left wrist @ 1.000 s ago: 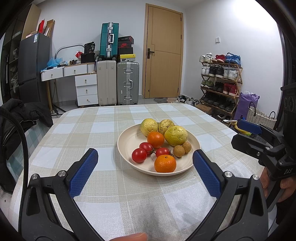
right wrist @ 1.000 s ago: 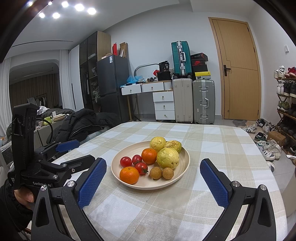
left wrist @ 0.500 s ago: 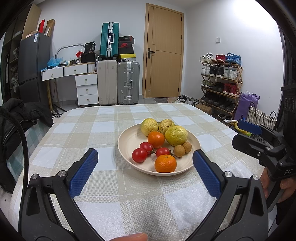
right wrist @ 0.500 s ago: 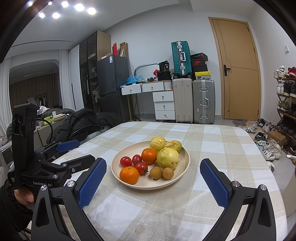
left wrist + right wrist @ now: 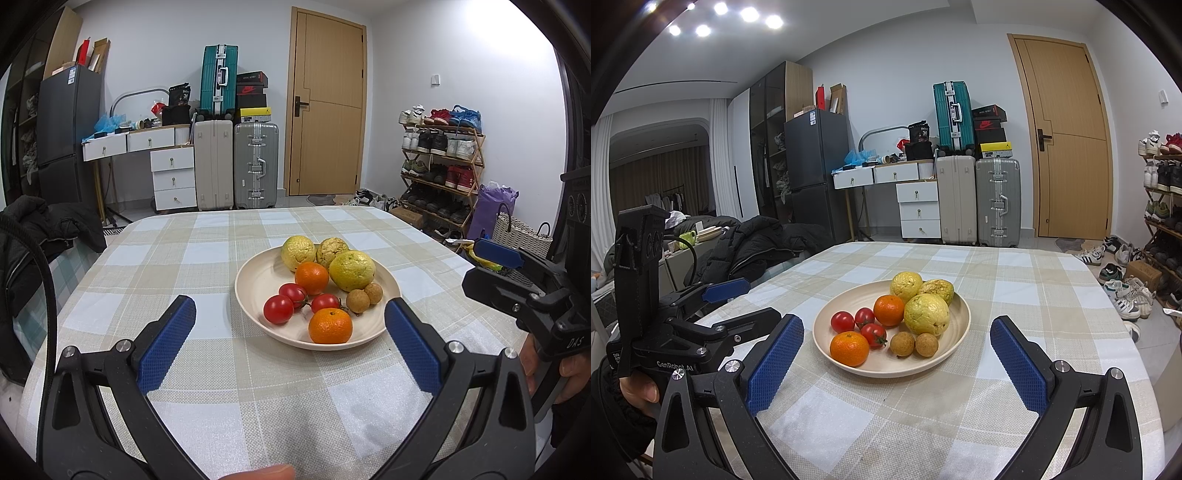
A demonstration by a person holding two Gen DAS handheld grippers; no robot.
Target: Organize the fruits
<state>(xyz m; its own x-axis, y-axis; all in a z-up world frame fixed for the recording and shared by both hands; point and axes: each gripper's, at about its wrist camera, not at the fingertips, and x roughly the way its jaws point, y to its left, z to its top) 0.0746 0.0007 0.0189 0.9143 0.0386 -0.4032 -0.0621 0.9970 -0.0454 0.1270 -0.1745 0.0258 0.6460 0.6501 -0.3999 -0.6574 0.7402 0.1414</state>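
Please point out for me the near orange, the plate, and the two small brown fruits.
near orange [image 5: 330,325]: left wrist view, centre of its peel.
plate [image 5: 255,275]: left wrist view, bare inner surface at left.
small brown fruits [image 5: 902,343]: right wrist view, on the left one.

Black plastic frames on left gripper [image 5: 290,325] and right gripper [image 5: 897,349] — triangular cut-outs, silver screw heads at the finger pivots. Blue knurled pads [image 5: 166,341] on the inner finger faces. White lettering "GenRobot.AI" on the left body, "DAS" on the right. Black cable [image 5: 40,266] looping off the left unit. Bare-skinned left hand [image 5: 637,387] — dark knit cuff.
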